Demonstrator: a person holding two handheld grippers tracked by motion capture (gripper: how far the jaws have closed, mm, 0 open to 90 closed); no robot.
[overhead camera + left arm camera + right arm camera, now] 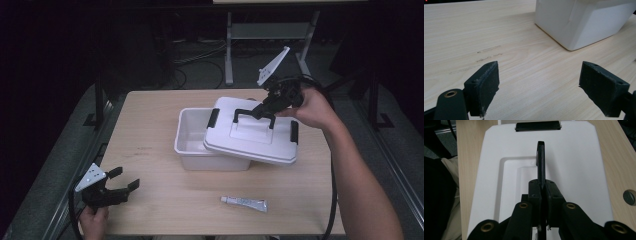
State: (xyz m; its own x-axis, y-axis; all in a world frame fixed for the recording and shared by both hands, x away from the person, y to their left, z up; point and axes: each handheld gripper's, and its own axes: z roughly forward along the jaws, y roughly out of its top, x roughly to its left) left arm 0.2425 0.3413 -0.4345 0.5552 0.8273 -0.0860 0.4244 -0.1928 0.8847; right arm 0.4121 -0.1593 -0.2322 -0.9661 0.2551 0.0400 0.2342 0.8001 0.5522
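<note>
— See the right gripper (261, 111)? Its jaws are pinched tight on the black handle (255, 116) of the white lid (252, 134). In the right gripper view the handle (541, 160) runs straight away from the pads, edge-on, so the grip sits at one end of the bar, not its middle.

— And where does the lid lie against the box?

— Skewed. The white box (192, 135) sits at the centre of the table (150, 200), and the lid rests across its right part, overhanging toward the person's right hand, tilted, with the box's left half uncovered. Whether the lid's far edge is lifted clear of the rim, I cannot tell.

— So the long axis matters.

— I think so. The lid's long side runs roughly left to right, a little turned from the box's own long side. Whichever way it goes next, on or off, I'd judge the move turns on squaring that axis or carrying it clear, and the off-centre hold may let the lid swing.

— The other hand?

— The left gripper (118, 185) rests near the table's front left corner, jaws spread wide with nothing between them. In the left gripper view the box's corner (574, 22) stands ahead and to the right of those jaws, well apart. The right hand is plainly the nearer one.

— And that tube?

— A small tube (245, 203) lies flat by the front edge, untouched.
</note>
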